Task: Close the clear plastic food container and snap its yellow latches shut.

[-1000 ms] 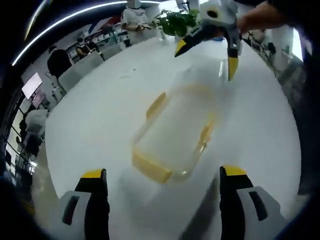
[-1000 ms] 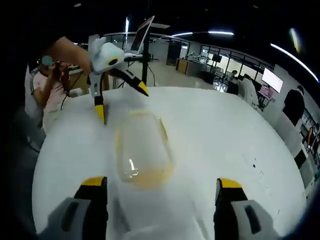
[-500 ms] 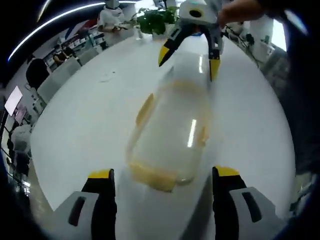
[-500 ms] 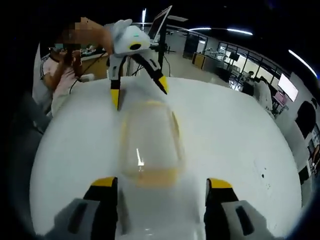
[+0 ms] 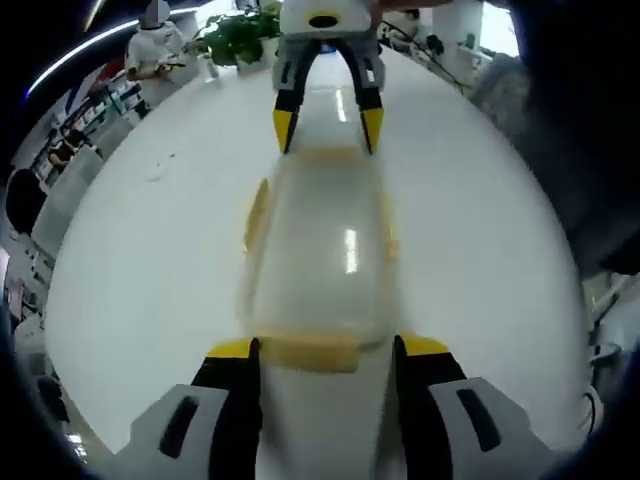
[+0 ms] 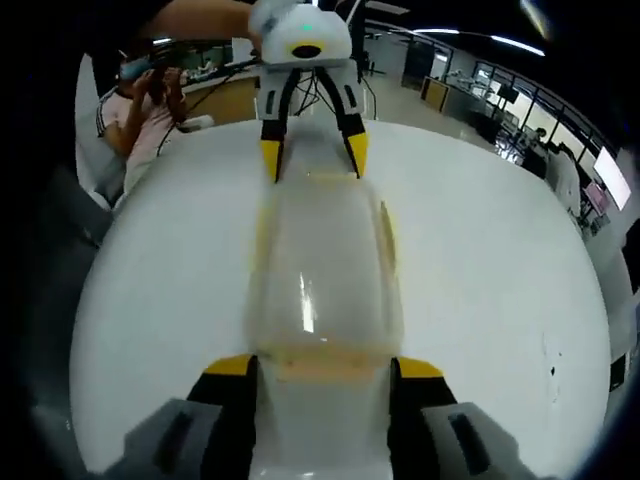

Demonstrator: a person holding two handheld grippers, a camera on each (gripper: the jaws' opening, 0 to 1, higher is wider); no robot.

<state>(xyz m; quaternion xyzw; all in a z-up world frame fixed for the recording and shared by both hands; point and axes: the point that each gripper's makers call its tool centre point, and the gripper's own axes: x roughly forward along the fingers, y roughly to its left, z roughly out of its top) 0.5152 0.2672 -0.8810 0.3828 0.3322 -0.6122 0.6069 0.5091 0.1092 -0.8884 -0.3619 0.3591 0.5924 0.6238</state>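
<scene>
Two grippers bracket my clear container (image 5: 318, 262) mid-frame on the white table (image 5: 160, 260): left gripper (image 5: 325, 352) and right gripper (image 6: 318, 366), jaws spread at its ends. It looks light, slick, flexible; I'd press the yellow latches (image 5: 310, 351).

The food container (image 5: 318, 262) sits lengthwise in the middle of the round table (image 5: 140, 270), with one gripper at each short end. The left gripper (image 5: 325, 350) has its jaws either side of the near end, and the right gripper (image 5: 327, 120) faces it at the far end. A potted plant (image 5: 238, 30) sits on the table's far edge, behind the right gripper. People sit beyond the table.
</scene>
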